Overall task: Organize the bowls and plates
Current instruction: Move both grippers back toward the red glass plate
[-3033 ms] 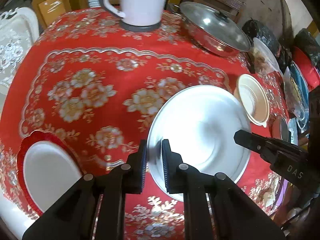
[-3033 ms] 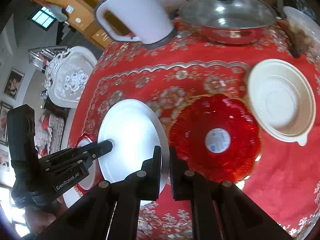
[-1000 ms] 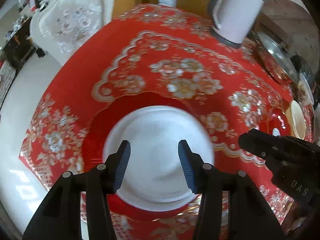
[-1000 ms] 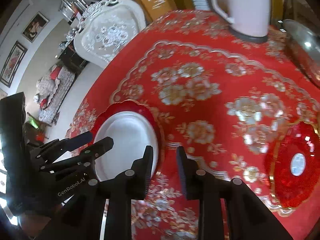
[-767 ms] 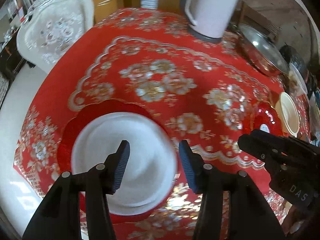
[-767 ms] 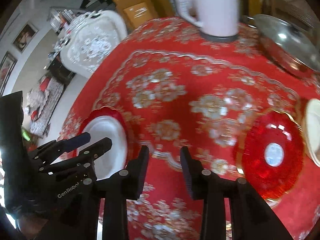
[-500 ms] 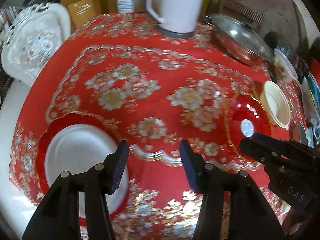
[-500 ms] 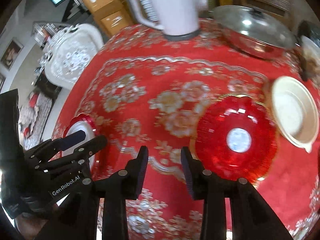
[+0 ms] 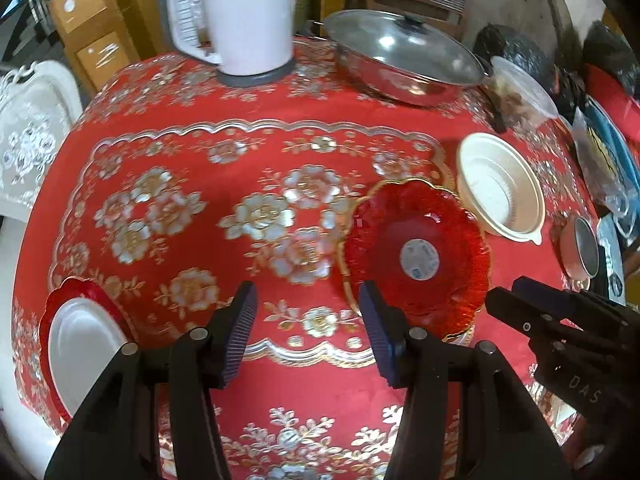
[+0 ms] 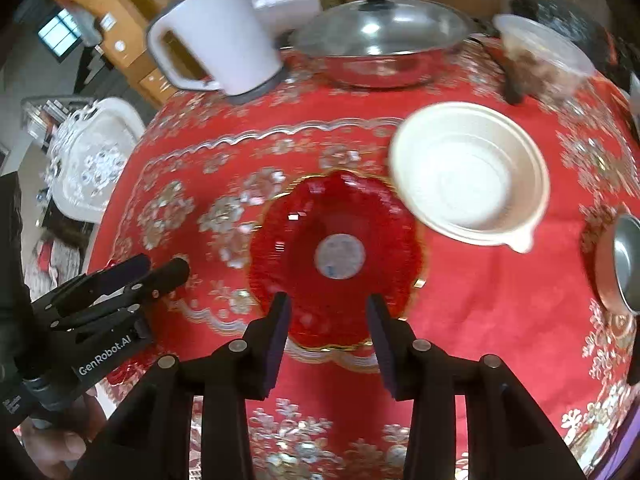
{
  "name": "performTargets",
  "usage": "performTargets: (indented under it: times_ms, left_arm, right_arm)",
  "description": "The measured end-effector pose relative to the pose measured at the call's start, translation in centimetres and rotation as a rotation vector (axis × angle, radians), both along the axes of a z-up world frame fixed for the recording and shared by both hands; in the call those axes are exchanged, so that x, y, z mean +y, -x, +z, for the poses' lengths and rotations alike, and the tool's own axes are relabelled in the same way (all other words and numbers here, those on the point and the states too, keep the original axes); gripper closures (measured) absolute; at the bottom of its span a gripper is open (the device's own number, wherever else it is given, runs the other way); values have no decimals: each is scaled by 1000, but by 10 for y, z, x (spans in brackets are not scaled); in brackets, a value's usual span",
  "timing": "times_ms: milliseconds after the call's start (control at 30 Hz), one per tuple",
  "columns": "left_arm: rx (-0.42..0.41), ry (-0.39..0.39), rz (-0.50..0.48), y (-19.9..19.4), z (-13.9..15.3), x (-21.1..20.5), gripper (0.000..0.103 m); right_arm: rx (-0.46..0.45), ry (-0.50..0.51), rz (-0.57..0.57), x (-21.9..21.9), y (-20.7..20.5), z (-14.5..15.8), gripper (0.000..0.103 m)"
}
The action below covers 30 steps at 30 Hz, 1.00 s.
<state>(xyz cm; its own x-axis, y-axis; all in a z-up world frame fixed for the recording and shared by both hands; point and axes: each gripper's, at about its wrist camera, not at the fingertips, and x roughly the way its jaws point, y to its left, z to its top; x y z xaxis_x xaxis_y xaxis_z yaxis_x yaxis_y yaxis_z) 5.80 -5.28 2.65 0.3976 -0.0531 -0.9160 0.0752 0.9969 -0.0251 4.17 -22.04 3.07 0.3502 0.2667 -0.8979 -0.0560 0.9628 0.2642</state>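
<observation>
A red glass plate (image 9: 416, 252) (image 10: 336, 256) with a round label lies on the red flowered tablecloth (image 9: 240, 184), and a cream bowl (image 9: 500, 192) (image 10: 468, 176) sits just to its right. At the table's left edge a white plate (image 9: 80, 352) rests on another red plate (image 9: 80, 286). My left gripper (image 9: 308, 336) is open over the cloth, left of the red glass plate. My right gripper (image 10: 328, 336) is open too, its fingers either side of that plate's near rim. Both are empty.
At the back stand a white kettle (image 9: 244, 16) and a lidded steel pot (image 9: 404, 64). A clear lidded food tub (image 9: 520, 92) and a small metal cup (image 9: 580, 248) crowd the right side. A white chair (image 9: 28, 136) is beyond the table's left edge.
Both grippers have swung right, away from the stacked white plate and towards the red glass plate and cream bowl. Both stay open. The white plate lies where it was let go.
</observation>
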Motion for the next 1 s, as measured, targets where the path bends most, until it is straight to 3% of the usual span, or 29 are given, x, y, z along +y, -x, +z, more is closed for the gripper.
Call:
performTargets:
  times_ms: [467, 1000]
  left_arm:
    - [32, -37, -44, -18, -20, -34, 52]
    - [61, -40, -49, -31, -40, -37, 52]
  right_arm:
    - [64, -23, -111, -54, -7, -27, 58]
    - [85, 4, -89, -46, -22, -39, 52]
